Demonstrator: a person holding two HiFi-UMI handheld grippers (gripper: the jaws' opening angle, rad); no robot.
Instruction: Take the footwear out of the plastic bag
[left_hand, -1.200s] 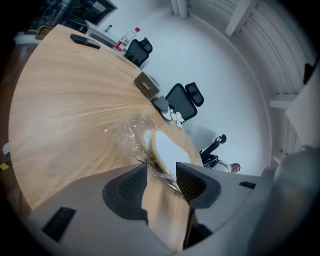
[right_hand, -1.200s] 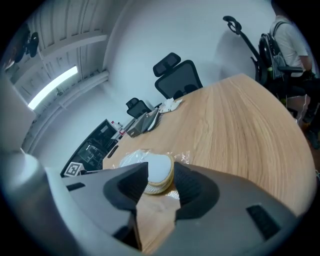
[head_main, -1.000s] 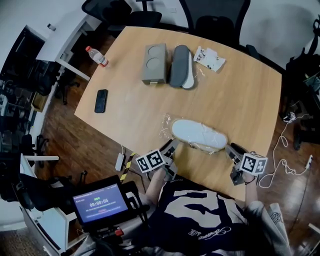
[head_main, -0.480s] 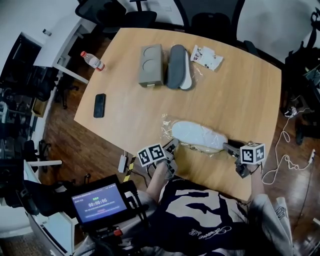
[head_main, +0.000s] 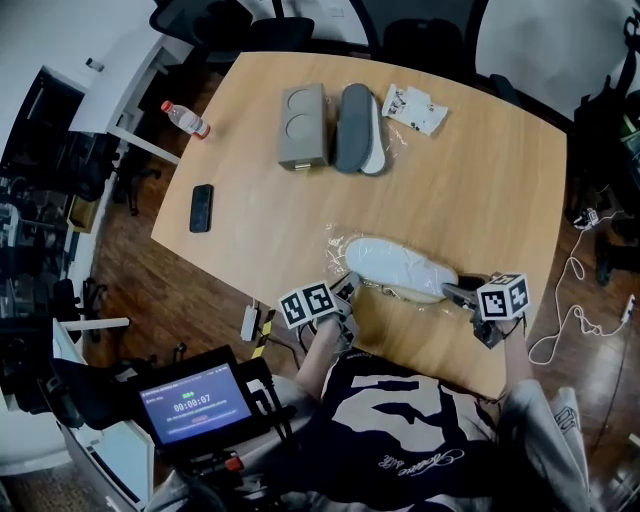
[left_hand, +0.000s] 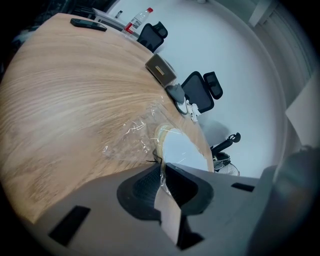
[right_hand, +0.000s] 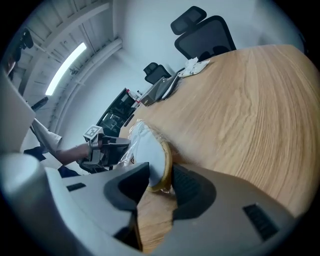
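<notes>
A white slipper lies sole-up inside a clear plastic bag near the table's front edge. My left gripper is at the bag's left end; its jaws are closing, and in the left gripper view a fold of the film is pinched between the pads. The slipper shows just beyond them. My right gripper is at the slipper's right end. In the right gripper view the slipper's end fills the gap between the pads, still wrapped in film.
At the far side of the wooden table lie a second grey and white slipper, a grey box and a small printed packet. A phone and a bottle sit at the left edge. Office chairs stand behind.
The left gripper's jaws have come together on the bag's film. The right gripper has shifted slightly up and in at the slipper's end. The slipper has barely moved.
</notes>
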